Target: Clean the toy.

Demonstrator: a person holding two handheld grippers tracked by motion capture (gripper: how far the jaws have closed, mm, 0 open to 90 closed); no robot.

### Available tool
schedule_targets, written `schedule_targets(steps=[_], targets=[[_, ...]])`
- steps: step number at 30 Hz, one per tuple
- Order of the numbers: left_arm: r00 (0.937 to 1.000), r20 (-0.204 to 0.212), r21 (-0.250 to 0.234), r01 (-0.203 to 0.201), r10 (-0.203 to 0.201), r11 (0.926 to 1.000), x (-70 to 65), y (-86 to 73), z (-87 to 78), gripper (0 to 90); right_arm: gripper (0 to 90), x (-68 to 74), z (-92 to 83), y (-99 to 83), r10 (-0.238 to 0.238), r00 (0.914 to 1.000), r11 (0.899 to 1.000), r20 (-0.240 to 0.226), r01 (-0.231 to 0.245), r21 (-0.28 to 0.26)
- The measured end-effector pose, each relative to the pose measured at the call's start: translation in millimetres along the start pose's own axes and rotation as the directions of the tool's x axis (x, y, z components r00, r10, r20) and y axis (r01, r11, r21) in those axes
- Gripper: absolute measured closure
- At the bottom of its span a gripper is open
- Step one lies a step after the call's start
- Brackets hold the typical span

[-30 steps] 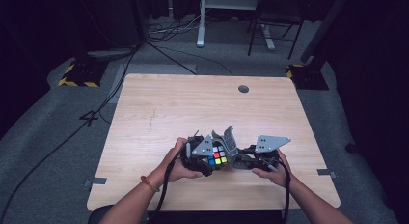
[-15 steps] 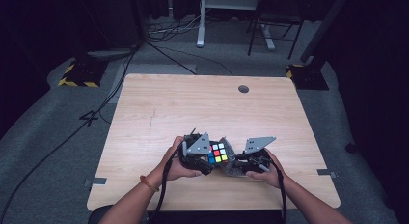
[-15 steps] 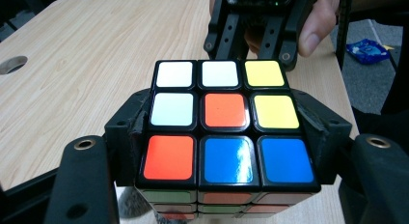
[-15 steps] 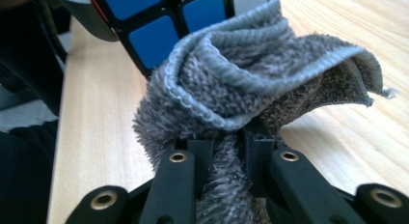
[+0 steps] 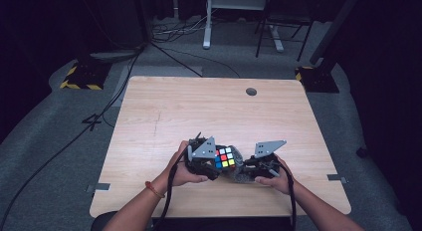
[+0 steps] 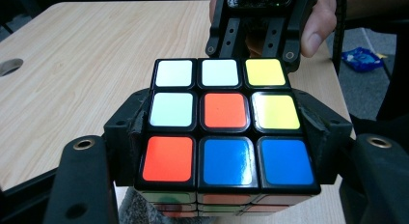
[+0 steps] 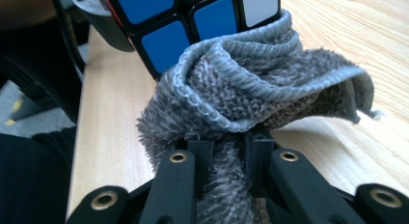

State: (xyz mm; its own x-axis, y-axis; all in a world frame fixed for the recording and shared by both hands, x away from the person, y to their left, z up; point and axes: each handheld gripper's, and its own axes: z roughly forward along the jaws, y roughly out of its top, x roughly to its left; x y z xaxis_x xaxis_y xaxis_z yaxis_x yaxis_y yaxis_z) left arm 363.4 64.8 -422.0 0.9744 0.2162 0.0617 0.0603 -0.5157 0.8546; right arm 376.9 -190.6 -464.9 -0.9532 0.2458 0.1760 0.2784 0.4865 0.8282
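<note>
A scrambled Rubik's cube hangs just above the near part of the wooden table. My left gripper is shut on it, with a black jaw pressed to each side of the cube. Its top face shows white, yellow, orange and blue stickers. My right gripper is shut on a bunched grey terry cloth. The cloth is pushed up against the cube's blue side. In the left gripper view the right gripper sits just beyond the cube, a hand around it.
Both forearms come in over the table's near edge. A round cable hole sits near the far edge. Black cables trail from both grippers. Off the right side, something blue lies on the grey floor.
My right gripper has come down and in toward the cube with the cloth. The left hand and cube have stayed about where they were.
</note>
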Motion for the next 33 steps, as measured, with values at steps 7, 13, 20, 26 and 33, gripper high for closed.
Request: schedule_targets(steps=[7,13,20,26,33], targets=[[1.0,0.009,0.021,0.002,-0.002,0.9998,2.6,-2.8,0.1,32.6,78.6,-1.0,-3.8,-0.3,0.001,1.0,0.999,0.002,-0.001,-0.032],[1.0,0.008,0.071,-0.002,0.001,0.9975,3.6,-6.7,2.0,32.5,78.6,-2.7,-9.0,-0.4,0.003,1.0,0.998,0.008,-0.003,-0.056],[1.0,0.003,0.106,-0.005,0.005,0.9943,3.7,-7.5,4.1,32.5,78.7,-1.8,-12.4,-0.1,-0.005,0.9998,0.997,0.018,0.006,-0.072],[1.0,0.008,0.129,-0.002,0.001,0.9916,4.1,-9.3,7.2,32.6,78.7,0.2,-14.1,0.9,-0.024,0.9992,0.997,0.031,0.026,-0.079],[0.9999,-0.012,0.065,-0.008,0.009,0.9978,1.1,-5.0,2.4,33.1,78.7,-0.3,-16.9,3.5,-0.014,0.9979,0.994,0.063,0.021,-0.109]])
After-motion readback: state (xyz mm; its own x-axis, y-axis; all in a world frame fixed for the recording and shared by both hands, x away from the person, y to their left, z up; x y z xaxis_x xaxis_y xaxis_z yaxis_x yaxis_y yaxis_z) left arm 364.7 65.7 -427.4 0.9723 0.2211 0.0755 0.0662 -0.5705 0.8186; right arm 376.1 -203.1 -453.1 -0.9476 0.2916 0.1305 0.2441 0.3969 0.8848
